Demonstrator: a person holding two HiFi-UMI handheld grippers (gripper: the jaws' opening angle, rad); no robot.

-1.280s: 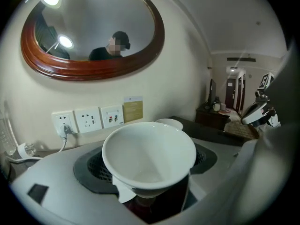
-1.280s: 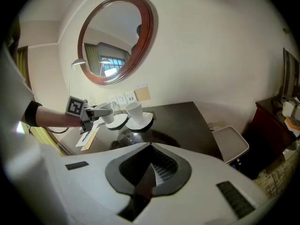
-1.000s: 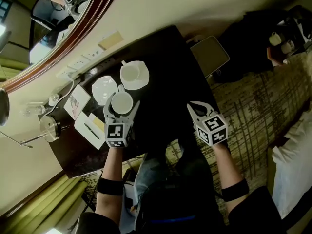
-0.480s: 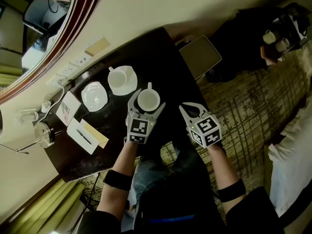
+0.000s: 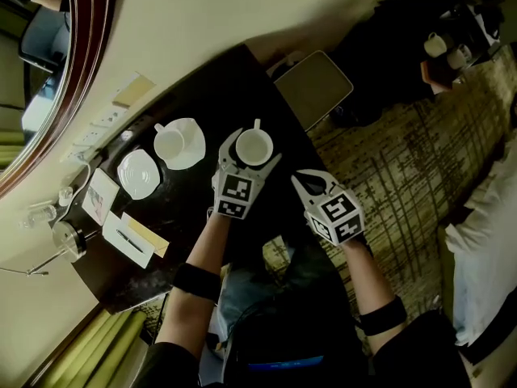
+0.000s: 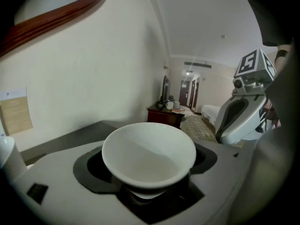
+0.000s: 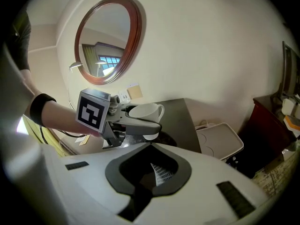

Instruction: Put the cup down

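Head view, left arm: my forearm comes up from the lower left with a straight wrist, and the left gripper (image 5: pixel 250 153) is out over the dark table (image 5: pixel 226 87).
Head view, left grip: the jaws are clamped on the cup (image 5: pixel 254 145), which is rim up with its handle pointing away from me.
Head view, right arm: the right gripper (image 5: pixel 313 181) sits just beside the left one and nearer to me, close to the table's edge.
Head view, room: a second cup (image 5: pixel 170 142) and a bare saucer (image 5: pixel 137 174) lie to the left, apart from my cup. The table top around my cup is bare. The table's right edge is near, and a flat white tray (image 5: pixel 313 87) sits past it.
Left gripper view, grip: the cup (image 6: pixel 149 149) sits upright in the dark pads, one jaw on each side of it.
Left gripper view, room: the wall (image 6: pixel 93 78) is close on the left, and the right gripper (image 6: pixel 239 121) is on the right.
Right gripper view, jaws: they are together with nothing between them (image 7: pixel 150 172).
Right gripper view, cup: it is held level over the table (image 7: pixel 180 121), close above the top and near its edge.
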